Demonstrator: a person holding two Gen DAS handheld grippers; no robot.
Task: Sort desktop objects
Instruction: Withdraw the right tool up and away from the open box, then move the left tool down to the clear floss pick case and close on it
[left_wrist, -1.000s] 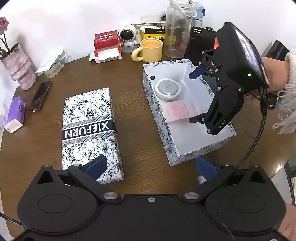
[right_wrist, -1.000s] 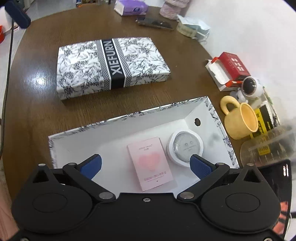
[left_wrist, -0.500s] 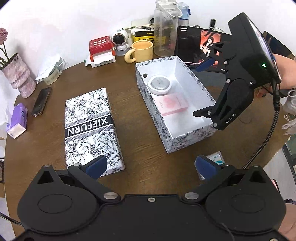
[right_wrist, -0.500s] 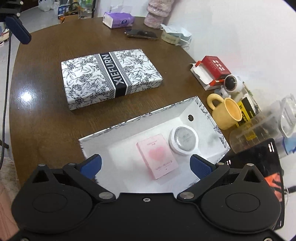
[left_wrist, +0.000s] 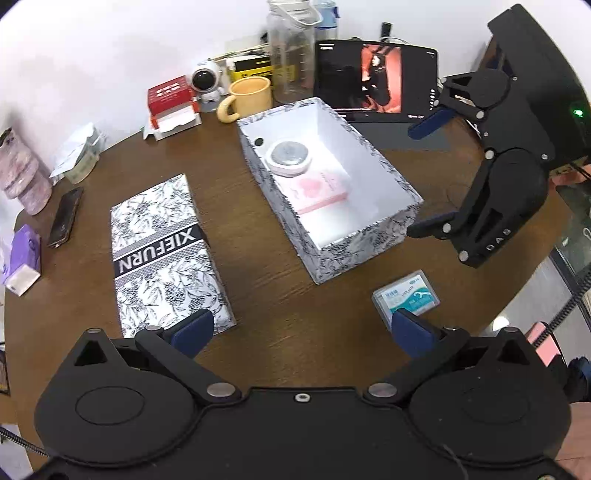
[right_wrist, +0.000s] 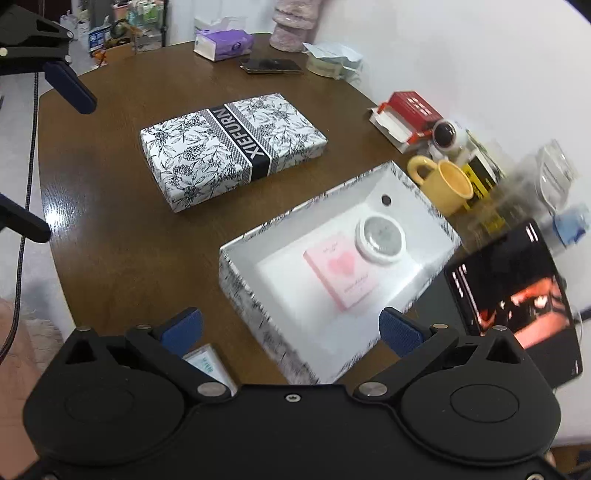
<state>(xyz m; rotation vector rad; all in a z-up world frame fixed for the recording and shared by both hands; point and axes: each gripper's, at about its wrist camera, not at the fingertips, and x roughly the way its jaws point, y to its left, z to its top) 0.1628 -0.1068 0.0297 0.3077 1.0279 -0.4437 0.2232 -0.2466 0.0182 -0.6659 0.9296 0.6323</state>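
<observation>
Card packet (left_wrist: 405, 294) flat on table (left_wrist: 303, 343) just beside open box (left_wrist: 388, 243), likely light, stiff and slick, best pinched across its short edges; right gripper (left_wrist: 424, 177) and left gripper (left_wrist: 301, 328) both spread wide, empty.

Both grippers are matte black plastic with silver screws and blue-padded fingers (left_wrist: 194, 328); the right gripper (left_wrist: 424, 177) shows "DAS" lettering, a green light and a coiled black cable.

At my twelve o'clock a yellow mug (left_wrist: 248, 96) stands on the bench (left_wrist: 92, 306) beside a tablet (left_wrist: 375, 79); a phone (left_wrist: 65, 216) lies at ten.
</observation>
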